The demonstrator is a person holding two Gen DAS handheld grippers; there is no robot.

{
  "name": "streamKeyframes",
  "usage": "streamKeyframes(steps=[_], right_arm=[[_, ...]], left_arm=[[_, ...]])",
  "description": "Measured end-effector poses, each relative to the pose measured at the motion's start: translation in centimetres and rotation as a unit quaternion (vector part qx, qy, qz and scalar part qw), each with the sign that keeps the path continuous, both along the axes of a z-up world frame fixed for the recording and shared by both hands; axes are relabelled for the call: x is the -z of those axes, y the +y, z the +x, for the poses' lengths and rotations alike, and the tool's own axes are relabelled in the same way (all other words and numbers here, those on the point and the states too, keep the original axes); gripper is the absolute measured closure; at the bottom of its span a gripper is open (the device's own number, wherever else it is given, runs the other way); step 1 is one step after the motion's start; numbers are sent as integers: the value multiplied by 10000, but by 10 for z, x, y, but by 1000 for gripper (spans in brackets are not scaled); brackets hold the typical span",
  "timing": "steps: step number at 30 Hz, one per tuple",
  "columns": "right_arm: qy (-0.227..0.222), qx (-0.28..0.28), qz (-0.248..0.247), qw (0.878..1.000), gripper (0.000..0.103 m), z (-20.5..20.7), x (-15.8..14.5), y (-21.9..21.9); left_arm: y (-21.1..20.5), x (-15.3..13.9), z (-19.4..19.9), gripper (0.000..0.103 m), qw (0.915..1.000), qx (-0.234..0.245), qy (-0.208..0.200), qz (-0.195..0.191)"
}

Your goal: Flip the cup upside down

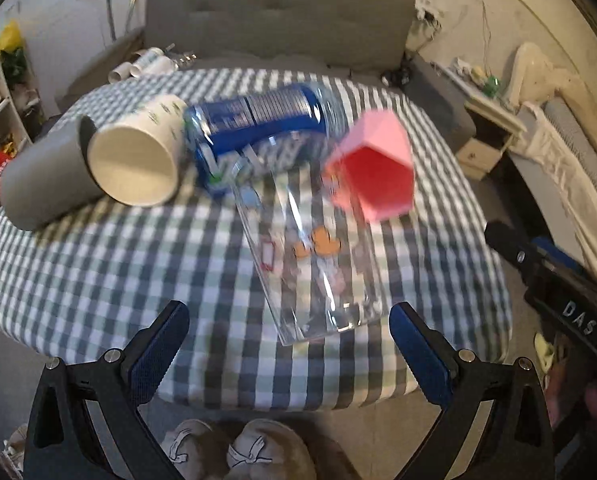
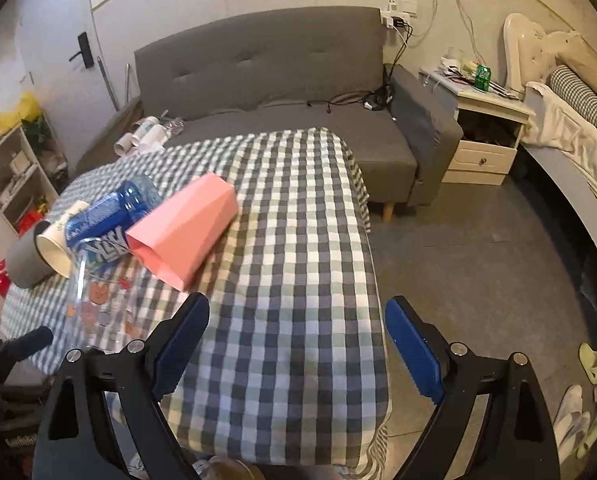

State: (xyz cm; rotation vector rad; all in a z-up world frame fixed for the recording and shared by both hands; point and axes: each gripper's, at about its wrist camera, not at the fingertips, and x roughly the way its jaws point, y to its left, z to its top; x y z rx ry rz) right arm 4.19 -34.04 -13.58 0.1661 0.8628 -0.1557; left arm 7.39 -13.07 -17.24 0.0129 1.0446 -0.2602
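Note:
Several cups lie on their sides on the checkered tablecloth (image 1: 98, 272). A clear glass with cartoon prints (image 1: 314, 264) lies nearest, straight ahead of my open, empty left gripper (image 1: 290, 344). A pink faceted cup (image 1: 374, 168) lies right of it, mouth toward me. A white paper cup (image 1: 138, 152) and a grey cup (image 1: 38, 180) lie at the left, with a blue-labelled plastic bottle (image 1: 258, 128) behind. In the right wrist view my right gripper (image 2: 298, 340) is open and empty over the cloth (image 2: 298, 280), with the pink cup (image 2: 186, 228) ahead to the left and the glass (image 2: 98, 300) further left.
A grey sofa (image 2: 278, 80) stands behind the table. A nightstand (image 2: 486, 136) and a bed (image 2: 578, 140) are at the right. Shelves (image 2: 14, 176) stand at the left. The table's right edge drops to bare floor (image 2: 478, 280). My right gripper shows at the left wrist view's right edge (image 1: 546, 276).

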Motion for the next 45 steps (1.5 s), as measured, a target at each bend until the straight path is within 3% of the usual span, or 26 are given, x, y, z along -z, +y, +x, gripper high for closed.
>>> streamKeyframes(steps=[5, 10, 12, 19, 27, 32, 39, 45], right_arm=[[56, -101, -24, 9999, 13, 2, 7, 6], [26, -155, 53, 9999, 13, 2, 7, 12], [21, -150, 46, 9999, 13, 1, 7, 12], [-19, -89, 64, 9999, 13, -7, 7, 12], [-29, -191, 222, 9996, 13, -14, 7, 19], [-20, -276, 257, 9993, 13, -14, 7, 23], [36, -207, 285, 9994, 13, -15, 10, 21], [104, -125, 333, 9993, 13, -14, 14, 18]], left_arm=[[-7, 8, 4, 8, 9999, 43, -137, 34], [-19, 10, 0, 32, 9991, 414, -96, 73], [-18, 8, 3, 37, 9989, 470, -77, 49], [-9, -2, 2, 38, 9982, 505, -152, 290], [12, -21, -1, 38, 9986, 463, -84, 235], [20, -25, -3, 38, 9993, 303, 93, 193], [32, -27, -1, 38, 9974, 206, 667, -165], [40, -40, -8, 38, 9967, 368, 710, -159]])
